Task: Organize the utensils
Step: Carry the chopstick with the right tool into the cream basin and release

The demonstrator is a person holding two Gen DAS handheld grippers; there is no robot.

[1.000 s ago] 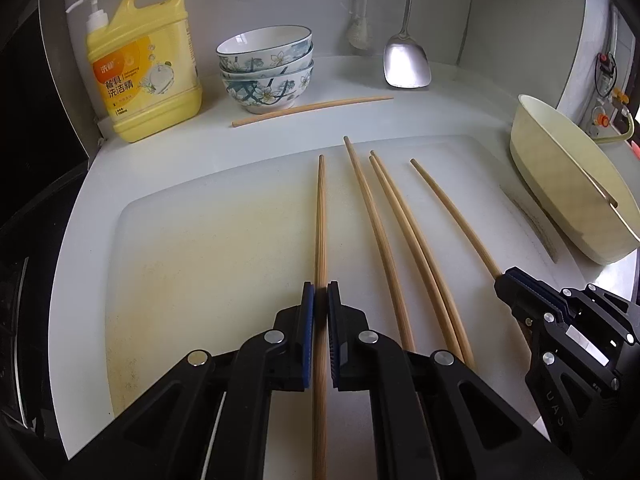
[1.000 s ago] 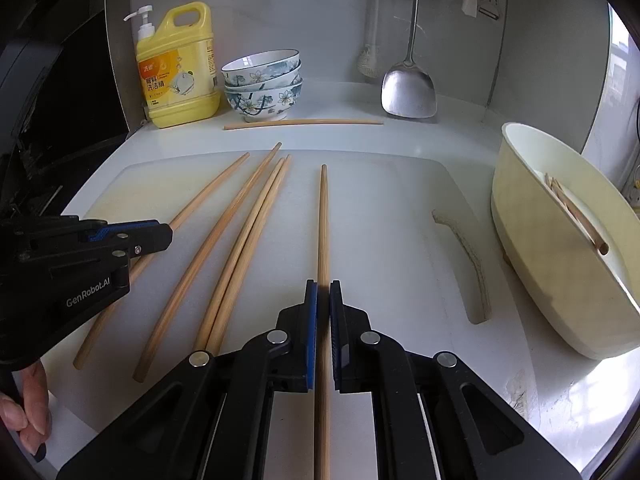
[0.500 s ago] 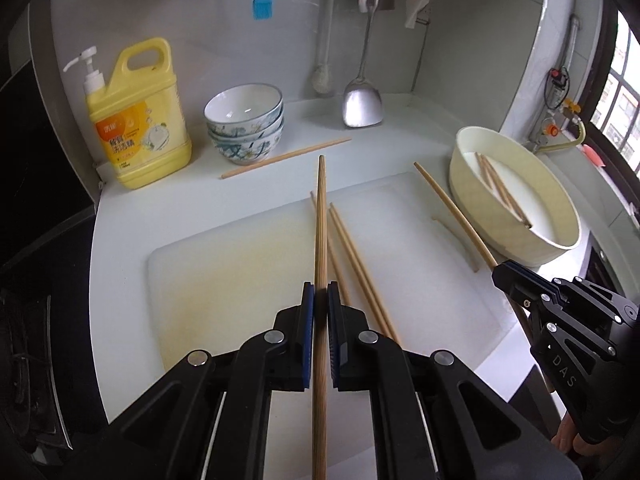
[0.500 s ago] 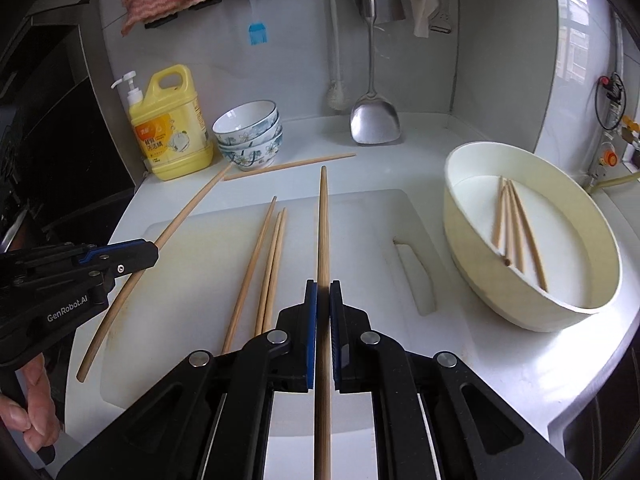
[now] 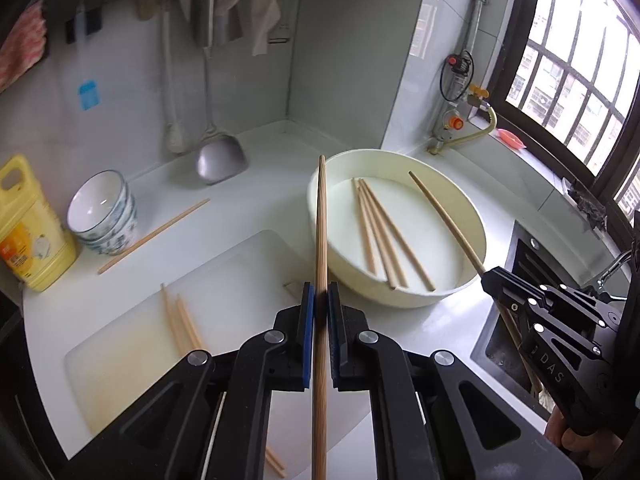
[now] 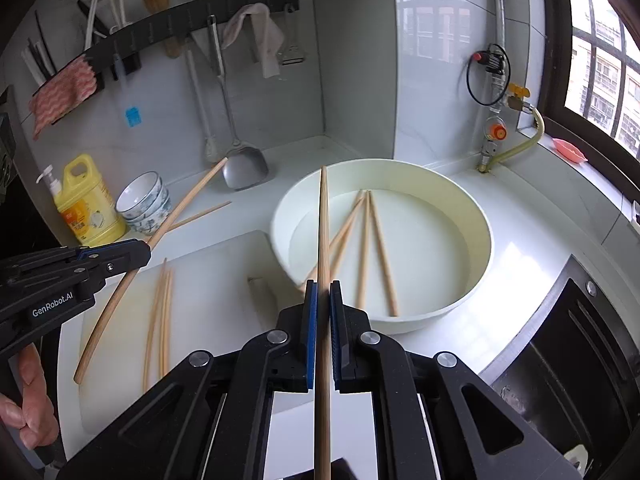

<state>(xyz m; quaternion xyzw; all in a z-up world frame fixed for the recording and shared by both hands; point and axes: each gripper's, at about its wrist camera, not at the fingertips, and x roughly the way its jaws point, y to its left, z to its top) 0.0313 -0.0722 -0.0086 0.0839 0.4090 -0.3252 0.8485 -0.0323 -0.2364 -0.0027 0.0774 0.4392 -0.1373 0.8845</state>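
Each hand-held gripper, left (image 5: 319,304) and right (image 6: 323,300), clenched on a chopstick (image 5: 321,224) over the basin (image 5: 476,224).

The black left gripper (image 5: 319,304) and black right gripper (image 6: 323,296) are each clamped on 1 long wooden chopstick (image 5: 320,240), held aloft.
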